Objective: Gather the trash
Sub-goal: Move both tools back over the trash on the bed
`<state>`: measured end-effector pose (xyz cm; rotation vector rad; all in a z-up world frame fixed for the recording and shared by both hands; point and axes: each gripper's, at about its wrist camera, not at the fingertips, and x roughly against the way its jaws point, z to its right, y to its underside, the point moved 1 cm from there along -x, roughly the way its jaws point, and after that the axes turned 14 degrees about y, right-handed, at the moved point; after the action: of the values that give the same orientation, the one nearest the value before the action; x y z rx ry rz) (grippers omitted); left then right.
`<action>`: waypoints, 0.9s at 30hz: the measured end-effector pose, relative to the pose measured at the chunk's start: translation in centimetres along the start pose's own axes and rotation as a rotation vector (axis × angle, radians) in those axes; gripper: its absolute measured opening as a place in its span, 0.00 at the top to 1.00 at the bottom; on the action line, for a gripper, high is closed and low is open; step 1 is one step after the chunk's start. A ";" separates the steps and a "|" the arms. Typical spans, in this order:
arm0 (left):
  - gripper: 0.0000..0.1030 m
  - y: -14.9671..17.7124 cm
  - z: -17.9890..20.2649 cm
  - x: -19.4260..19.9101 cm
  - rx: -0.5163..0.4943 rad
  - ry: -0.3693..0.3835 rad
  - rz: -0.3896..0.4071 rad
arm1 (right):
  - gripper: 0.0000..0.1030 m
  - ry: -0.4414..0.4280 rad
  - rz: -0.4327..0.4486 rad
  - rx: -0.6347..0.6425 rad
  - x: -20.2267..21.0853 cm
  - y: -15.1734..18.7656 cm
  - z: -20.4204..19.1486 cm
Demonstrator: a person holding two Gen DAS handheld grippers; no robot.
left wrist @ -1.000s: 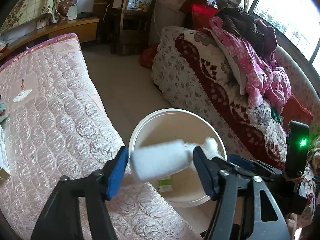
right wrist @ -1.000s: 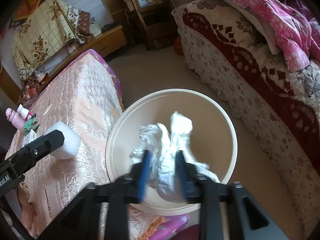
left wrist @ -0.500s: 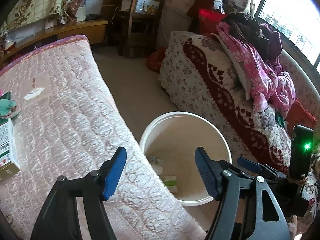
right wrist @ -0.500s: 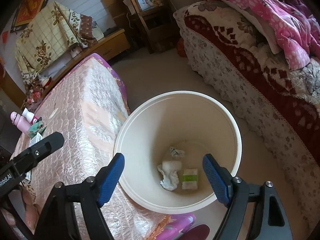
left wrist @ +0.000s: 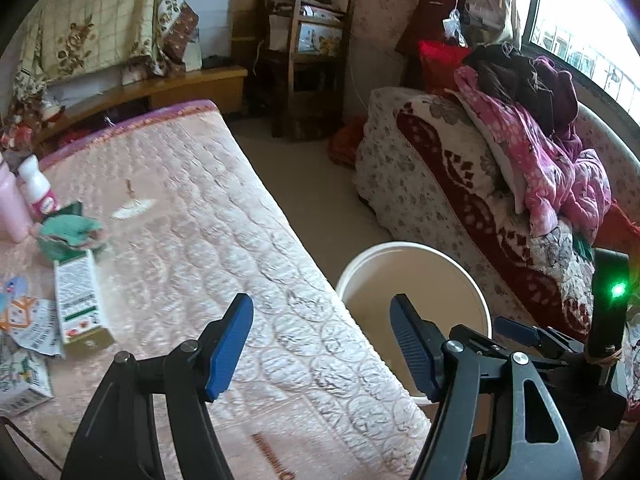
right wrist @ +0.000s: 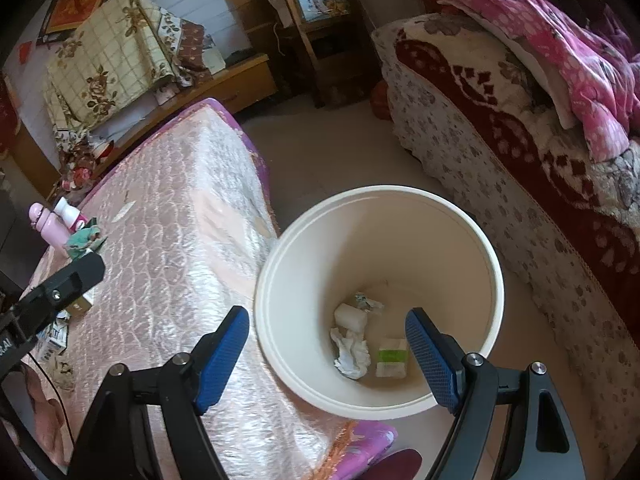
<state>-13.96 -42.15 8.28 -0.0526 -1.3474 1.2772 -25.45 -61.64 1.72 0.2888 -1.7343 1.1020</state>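
White and round, the bin [right wrist: 490, 264] stands on the floor between the quilted pink mattress [right wrist: 172, 248] and the floral bed [right wrist: 520, 168]. At its bottom we see a crumpled tissue [right wrist: 350, 354], a white roll [right wrist: 351, 316] and a small green-and-white packet [right wrist: 393, 361]. Our right tool [right wrist: 328, 354] hangs above the bin, jaws wide apart after just opening, nothing between them. Our left tool [left wrist: 322, 346] is over the mattress edge, jaws apart and empty too. More trash lies on the mattress: a long green-and-white box [left wrist: 78, 300], a teal wrapper [left wrist: 68, 234] and printed packets [left wrist: 24, 320], beside two pink bottles [left wrist: 38, 192].
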 end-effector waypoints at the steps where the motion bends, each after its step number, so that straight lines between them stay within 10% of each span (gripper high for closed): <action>1: 0.31 0.0 -0.1 0.5 0.000 0.001 0.007 | 0.19 -0.003 0.003 0.006 0.2 0.0 -0.3; 27: 0.31 6.2 -11.2 13.0 0.147 -0.201 0.079 | 0.19 -0.160 0.028 0.261 4.1 3.2 -15.5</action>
<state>-13.43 -23.90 9.28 0.1292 -1.4289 1.4758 -19.76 -46.59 4.47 0.5274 -1.7369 1.3591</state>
